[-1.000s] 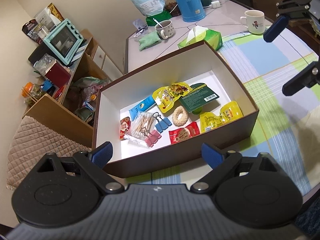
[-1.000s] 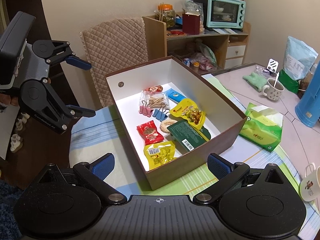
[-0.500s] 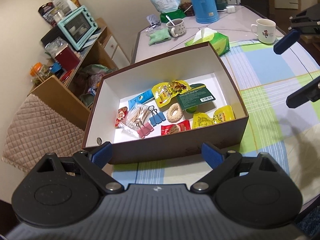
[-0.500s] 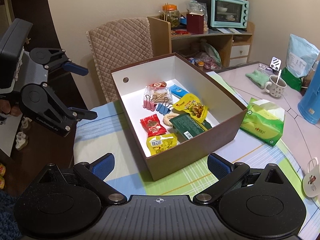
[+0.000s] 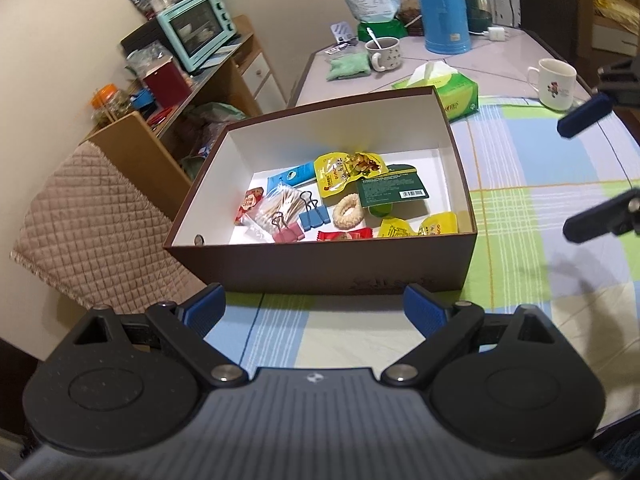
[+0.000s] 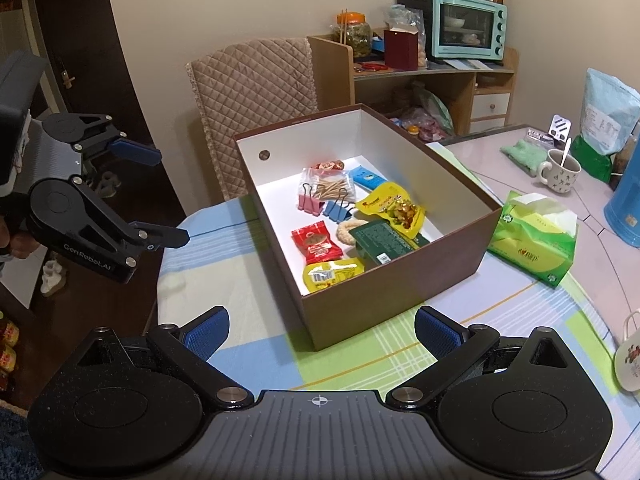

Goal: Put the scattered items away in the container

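Checked counter (image 5: pixel 540 184), filling the right and lower middle of the left view: no loose small items visible on the cloth around the container. Brown box (image 5: pixel 320 268) with white lining, centre of both views, sitting on that cloth and already holding the lot. Green tissue pack (image 6: pixel 536 240), right of centre in the right view, just beside the box and outside it; likely not part of the scatter, though hard to be sure. Inside the box, dark green packet (image 6: pixel 384 240) overlapping the yellow snack pouch (image 6: pixel 394 208); red sachet (image 6: pixel 316 242) and yellow sachet (image 6: pixel 330 274) nearer the lower wall; bag of cotton swabs (image 5: pixel 278 210) with pink binder clips (image 5: pixel 288 232) and blue binder clips (image 5: pixel 314 216) touching it; ring biscuit (image 5: pixel 348 210) between clips and green packet.

Left tongs (image 5: pixel 316 308) at bottom centre, spread wide, nothing held. Right tongs (image 6: pixel 320 328) likewise spread and empty, clear of the box.

Judged essentially finished: nothing plainly left to collect, unless something lies beyond the frames.
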`<state>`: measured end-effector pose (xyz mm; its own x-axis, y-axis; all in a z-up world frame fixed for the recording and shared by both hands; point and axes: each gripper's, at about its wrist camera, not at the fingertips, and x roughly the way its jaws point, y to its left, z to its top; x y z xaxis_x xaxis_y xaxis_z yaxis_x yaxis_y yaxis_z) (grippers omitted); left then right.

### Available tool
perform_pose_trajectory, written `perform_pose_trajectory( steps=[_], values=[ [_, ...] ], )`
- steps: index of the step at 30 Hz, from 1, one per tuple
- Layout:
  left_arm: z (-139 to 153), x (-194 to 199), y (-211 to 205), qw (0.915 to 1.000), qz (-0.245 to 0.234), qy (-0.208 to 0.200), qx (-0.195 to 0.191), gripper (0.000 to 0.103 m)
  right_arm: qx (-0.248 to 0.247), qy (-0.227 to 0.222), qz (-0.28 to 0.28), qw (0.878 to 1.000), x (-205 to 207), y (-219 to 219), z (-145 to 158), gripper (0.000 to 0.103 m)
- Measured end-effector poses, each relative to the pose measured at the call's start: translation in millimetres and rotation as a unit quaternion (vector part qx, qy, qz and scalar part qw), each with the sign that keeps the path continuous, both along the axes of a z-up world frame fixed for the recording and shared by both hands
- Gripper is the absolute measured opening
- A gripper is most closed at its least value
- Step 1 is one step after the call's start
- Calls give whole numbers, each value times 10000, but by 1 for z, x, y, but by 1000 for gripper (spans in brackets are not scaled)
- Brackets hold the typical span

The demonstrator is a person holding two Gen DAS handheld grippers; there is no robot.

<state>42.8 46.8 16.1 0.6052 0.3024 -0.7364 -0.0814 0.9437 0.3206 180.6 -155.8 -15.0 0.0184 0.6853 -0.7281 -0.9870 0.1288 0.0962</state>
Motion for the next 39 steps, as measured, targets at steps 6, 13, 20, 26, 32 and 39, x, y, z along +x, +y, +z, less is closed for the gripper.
perform_pose_trajectory(
  steps=[6,13,20,26,32,39],
  values=[
    [4,-8,-5,9995,245,-130,-169,94,54,62,-63,9999,-4,-5,-2,101],
    [6,-16,-10,9989,353,-176,-257,94,59,-36,-188,9998,-7,-10,-2,101],
    [6,-22,-17,9982,393,-206,-404,94,86,26,-370,9993,-5,-18,0,101],
    [3,-22,-24,9977,361,-214,-525,94,76,20,-491,9988,-5,-25,2,101],
    [-1,-22,-31,9971,332,-186,-664,95,76,77,-588,9982,-5,-34,1,101],
    [-9,-19,-38,9962,328,-135,-800,96,6,152,-704,9974,-7,-42,-4,101]
  ],
)
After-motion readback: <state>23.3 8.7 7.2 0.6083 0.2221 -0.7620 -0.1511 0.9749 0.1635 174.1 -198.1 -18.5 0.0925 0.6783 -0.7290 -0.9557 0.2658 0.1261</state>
